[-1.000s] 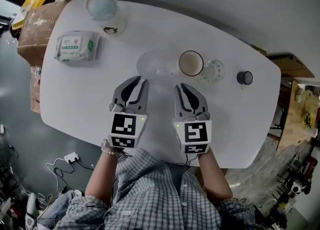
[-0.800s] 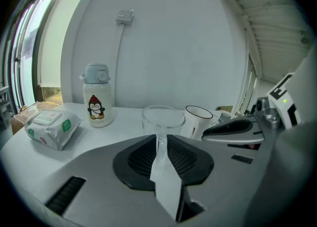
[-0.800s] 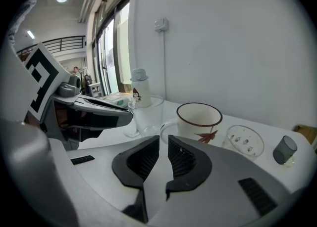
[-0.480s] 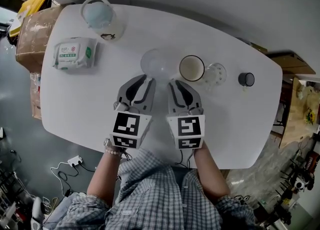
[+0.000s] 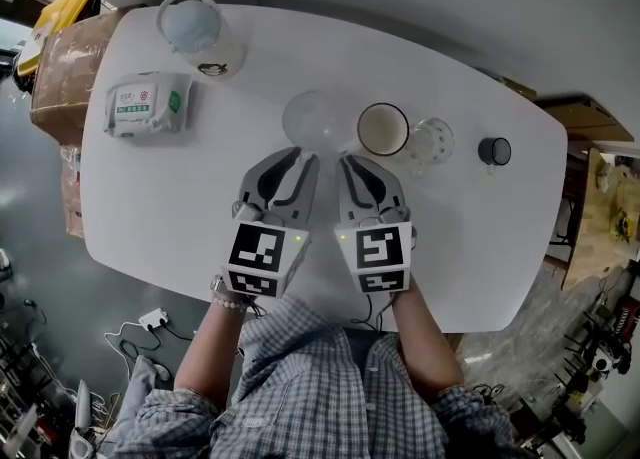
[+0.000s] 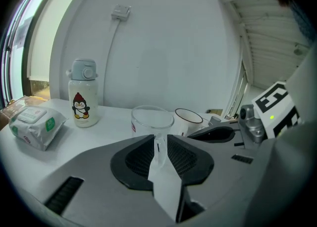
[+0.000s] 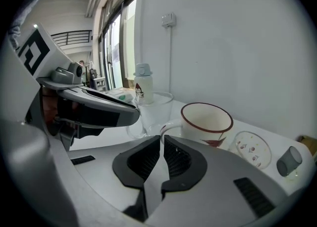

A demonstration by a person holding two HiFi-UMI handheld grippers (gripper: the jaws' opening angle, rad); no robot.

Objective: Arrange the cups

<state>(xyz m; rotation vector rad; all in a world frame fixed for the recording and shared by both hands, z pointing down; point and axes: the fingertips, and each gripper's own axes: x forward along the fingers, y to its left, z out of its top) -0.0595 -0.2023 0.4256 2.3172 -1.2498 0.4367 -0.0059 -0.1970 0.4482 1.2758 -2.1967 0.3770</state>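
Three cups stand in a row on the white table [image 5: 470,247]: a clear glass cup [image 5: 313,119], a white mug [image 5: 382,128] with a red rim, and a dotted clear glass [image 5: 430,141]. My left gripper [image 5: 303,159] sits just in front of the clear cup [image 6: 152,120], shut on its glass handle. Close beside it, my right gripper [image 5: 347,161] is at the white mug [image 7: 208,122]. Its jaws are closing, almost together, with the mug's handle between their tips.
A penguin bottle [image 5: 197,27] and a pack of wipes [image 5: 148,104] lie at the table's far left. A small dark cap [image 5: 493,152] sits right of the dotted glass [image 7: 251,148]. A cardboard box [image 5: 65,57] stands off the table's left end.
Both grippers have drawn together and up to the cups. The clear cup now stands slightly nearer the white mug.
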